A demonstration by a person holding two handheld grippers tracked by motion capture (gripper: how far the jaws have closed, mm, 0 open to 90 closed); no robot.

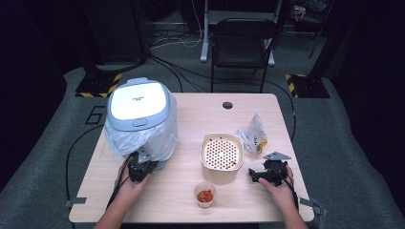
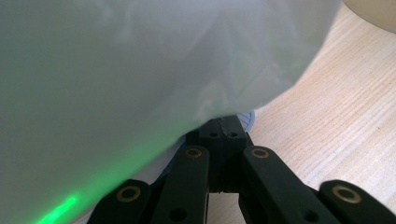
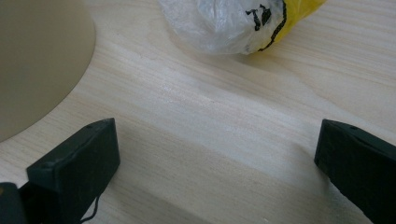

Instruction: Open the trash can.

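Note:
A grey-blue lidded bin [image 1: 138,102] stands at the table's left, with a translucent plastic liner [image 1: 143,136] hanging round its body. My left gripper [image 1: 144,158] sits at the liner's lower front edge. In the left gripper view its jaws are shut, and the liner [image 2: 140,70] drapes over the tips of my left gripper [image 2: 226,129]. Whether film is pinched between them cannot be seen. My right gripper [image 1: 268,170] rests low at the right, beside a beige perforated basket [image 1: 220,155]. My right gripper [image 3: 210,154] stands wide open over bare wood.
A small clear cup [image 1: 205,194] with red pieces stands near the front edge. A crumpled clear bag with yellow print [image 1: 254,136] [image 3: 233,18] lies behind the right gripper. The basket's wall [image 3: 37,60] is close on its left. A chair [image 1: 241,45] stands beyond the table.

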